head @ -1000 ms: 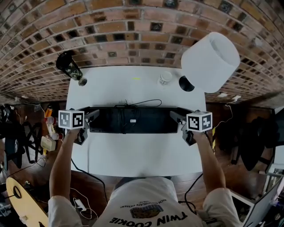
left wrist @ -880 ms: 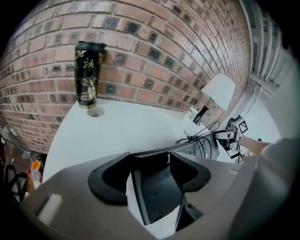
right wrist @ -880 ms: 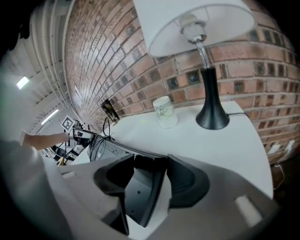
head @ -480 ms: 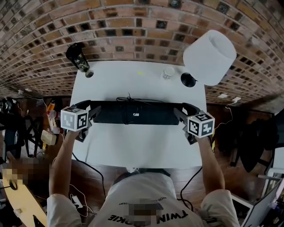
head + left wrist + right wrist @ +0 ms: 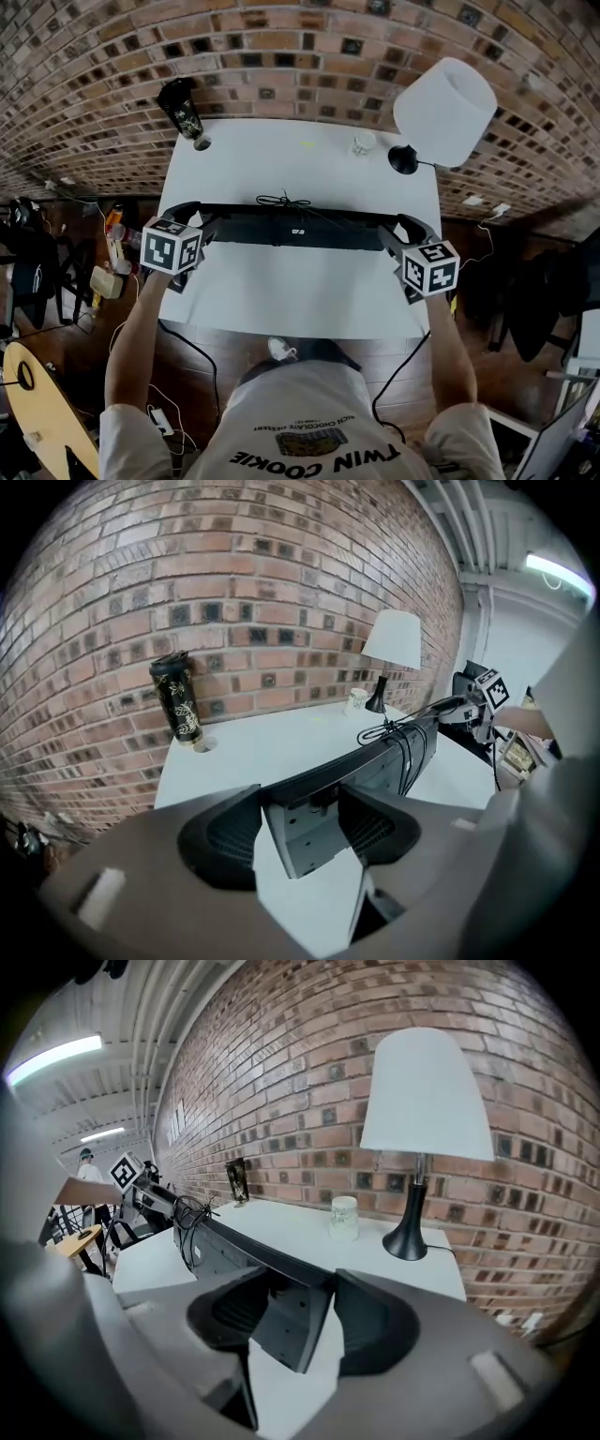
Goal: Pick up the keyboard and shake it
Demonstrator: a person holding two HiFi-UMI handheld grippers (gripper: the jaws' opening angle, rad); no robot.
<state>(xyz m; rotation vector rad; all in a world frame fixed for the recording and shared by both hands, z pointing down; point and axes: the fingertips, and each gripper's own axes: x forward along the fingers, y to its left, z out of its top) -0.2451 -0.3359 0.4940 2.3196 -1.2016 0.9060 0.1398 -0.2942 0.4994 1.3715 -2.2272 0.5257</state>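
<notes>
A long black keyboard (image 5: 300,228) hangs above the white table (image 5: 300,295), gripped at both ends, its underside with a small label facing up. Its coiled cable (image 5: 281,201) lies bundled on its middle. My left gripper (image 5: 194,228) clamps the left end, its jaws closing on it. In the left gripper view the keyboard (image 5: 384,757) runs away from the gripper (image 5: 302,834), with both pads against its end. My right gripper (image 5: 399,234) holds the right end. The right gripper view shows the keyboard (image 5: 225,1241) wedged in that gripper (image 5: 292,1321).
A black patterned tumbler (image 5: 182,111) stands at the table's far left corner. A small white cup (image 5: 362,143) and a white-shaded lamp (image 5: 446,108) on a black base (image 5: 404,159) stand at the far right. A brick wall lies behind the table.
The keyboard, held by both grippers, has moved toward the wall in the head view and now shows narrower, more edge-on. Both grippers moved with it.
</notes>
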